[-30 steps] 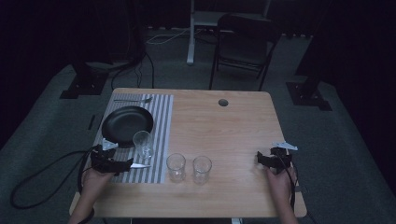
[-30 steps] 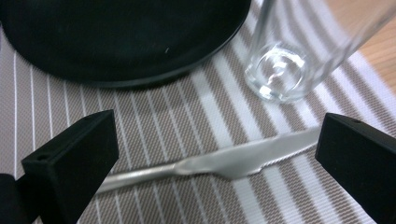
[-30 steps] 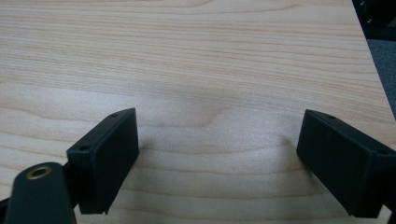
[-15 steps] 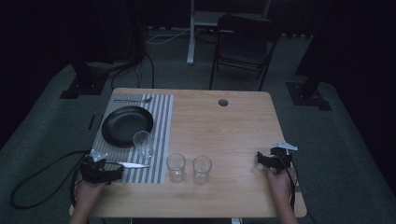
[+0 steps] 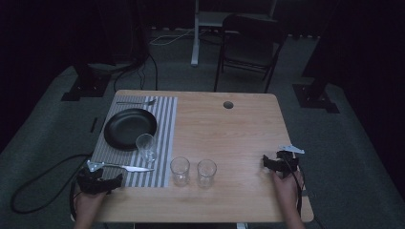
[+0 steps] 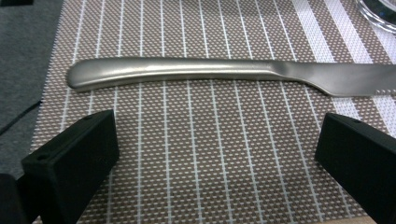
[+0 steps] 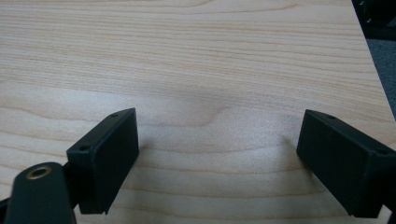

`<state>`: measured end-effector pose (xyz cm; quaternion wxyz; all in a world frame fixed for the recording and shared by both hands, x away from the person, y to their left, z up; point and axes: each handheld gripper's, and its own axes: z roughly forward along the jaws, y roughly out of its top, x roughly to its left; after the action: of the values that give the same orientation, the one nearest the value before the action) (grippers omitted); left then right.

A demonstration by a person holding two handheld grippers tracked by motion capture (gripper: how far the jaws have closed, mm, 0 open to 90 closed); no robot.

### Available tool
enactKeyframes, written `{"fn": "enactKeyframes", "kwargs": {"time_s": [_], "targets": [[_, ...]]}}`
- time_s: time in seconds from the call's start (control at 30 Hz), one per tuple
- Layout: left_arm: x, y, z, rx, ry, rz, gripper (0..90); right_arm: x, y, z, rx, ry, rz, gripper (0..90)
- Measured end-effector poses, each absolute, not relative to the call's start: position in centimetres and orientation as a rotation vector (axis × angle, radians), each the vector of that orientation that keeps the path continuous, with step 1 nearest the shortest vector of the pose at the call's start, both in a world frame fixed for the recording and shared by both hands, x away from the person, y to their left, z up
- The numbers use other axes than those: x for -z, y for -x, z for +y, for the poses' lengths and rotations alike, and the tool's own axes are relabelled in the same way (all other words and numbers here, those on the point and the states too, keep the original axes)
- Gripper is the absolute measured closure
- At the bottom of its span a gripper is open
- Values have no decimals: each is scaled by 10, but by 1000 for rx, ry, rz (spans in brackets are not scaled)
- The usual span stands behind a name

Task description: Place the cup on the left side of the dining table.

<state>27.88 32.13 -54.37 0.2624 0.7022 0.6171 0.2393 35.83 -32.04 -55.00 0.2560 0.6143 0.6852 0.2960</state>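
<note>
A silver table knife (image 5: pixel 125 167) lies flat on the striped placemat (image 5: pixel 167 143), near its front edge. In the left gripper view the knife's handle (image 6: pixel 187 70) runs across, just beyond the jaws. My left gripper (image 5: pixel 112 181) sits at the mat's near left corner, open, with nothing between its jaws (image 6: pixel 217 163). My right gripper (image 5: pixel 268 163) rests low over bare wood at the table's right side, also open and empty (image 7: pixel 217 158).
A black plate (image 5: pixel 130 128) and a glass (image 5: pixel 146 147) stand on the mat, and a fork (image 5: pixel 136 102) lies at its far edge. Two more glasses (image 5: pixel 180 170) (image 5: pixel 207 172) stand on the wooden table (image 5: pixel 229 138). A chair (image 5: pixel 248 43) stands beyond the table.
My left gripper has drawn back toward the table's near left corner, away from the knife, which now lies free on the mat. The right gripper has stayed put.
</note>
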Motion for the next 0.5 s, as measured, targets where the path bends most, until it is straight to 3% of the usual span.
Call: {"fn": "enactKeyframes", "kwargs": {"time_s": [0.5], "targets": [[547,-278,316,-687,-1846,1690,1,550,-358,-320,-803,-1668,1860,124]]}}
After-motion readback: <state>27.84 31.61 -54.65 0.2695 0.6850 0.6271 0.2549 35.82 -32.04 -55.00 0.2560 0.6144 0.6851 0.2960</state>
